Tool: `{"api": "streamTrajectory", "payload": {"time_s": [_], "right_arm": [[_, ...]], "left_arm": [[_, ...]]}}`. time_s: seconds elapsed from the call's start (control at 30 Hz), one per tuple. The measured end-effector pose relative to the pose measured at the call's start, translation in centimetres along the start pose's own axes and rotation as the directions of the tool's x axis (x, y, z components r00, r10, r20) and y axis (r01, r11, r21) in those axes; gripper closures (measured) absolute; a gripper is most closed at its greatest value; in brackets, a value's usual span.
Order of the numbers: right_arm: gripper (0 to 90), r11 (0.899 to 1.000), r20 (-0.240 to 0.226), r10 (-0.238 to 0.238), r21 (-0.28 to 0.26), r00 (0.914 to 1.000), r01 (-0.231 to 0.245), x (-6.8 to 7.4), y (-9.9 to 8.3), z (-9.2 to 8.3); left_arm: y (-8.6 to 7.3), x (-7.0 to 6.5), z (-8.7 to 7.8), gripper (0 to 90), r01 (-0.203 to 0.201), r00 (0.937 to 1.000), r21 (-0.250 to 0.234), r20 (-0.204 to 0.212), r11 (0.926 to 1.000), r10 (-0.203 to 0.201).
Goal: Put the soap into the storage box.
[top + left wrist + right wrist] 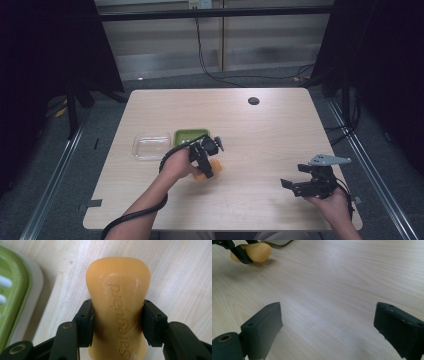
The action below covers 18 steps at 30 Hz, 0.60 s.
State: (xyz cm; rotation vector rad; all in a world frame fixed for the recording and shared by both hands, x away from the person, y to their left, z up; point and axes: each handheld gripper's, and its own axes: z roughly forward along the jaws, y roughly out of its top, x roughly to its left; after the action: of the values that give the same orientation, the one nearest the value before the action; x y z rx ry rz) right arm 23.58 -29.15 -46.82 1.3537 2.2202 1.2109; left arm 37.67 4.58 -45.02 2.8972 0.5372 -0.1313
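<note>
An orange bar of soap (215, 168) with raised lettering lies near the middle of the wooden table. In the left gripper view both black pads press the waist of the soap (117, 290), so my left gripper (117, 315) is shut on it. In the high view the left gripper (206, 167) sits just in front of a green soap dish (189, 135). My right gripper (294, 176) is held low at the table's front right, its jaws wide apart with nothing between them. The right gripper view looks past that gripper (328, 322) to the soap (258, 251) far off at upper left.
A clear plastic container (151, 145) lies left of the green dish. The dish's edge (13, 290) is close on the left of the soap. A dark round cap (253, 101) is set in the table's far side. Bare wood (337, 277) lies between the two grippers.
</note>
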Motion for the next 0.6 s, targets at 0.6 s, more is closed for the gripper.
{"api": "streamTrajectory", "payload": {"time_s": [0.6], "right_arm": [[7.8, 1.0, 0.002, -0.011, -0.008, 0.9999, 0.011, 0.1, 0.1, -0.1]], "left_arm": [[-0.7, 0.7, -2.6, 50.2, 0.016, 0.9999, 0.008, 0.0, 0.9998, -0.016]]}}
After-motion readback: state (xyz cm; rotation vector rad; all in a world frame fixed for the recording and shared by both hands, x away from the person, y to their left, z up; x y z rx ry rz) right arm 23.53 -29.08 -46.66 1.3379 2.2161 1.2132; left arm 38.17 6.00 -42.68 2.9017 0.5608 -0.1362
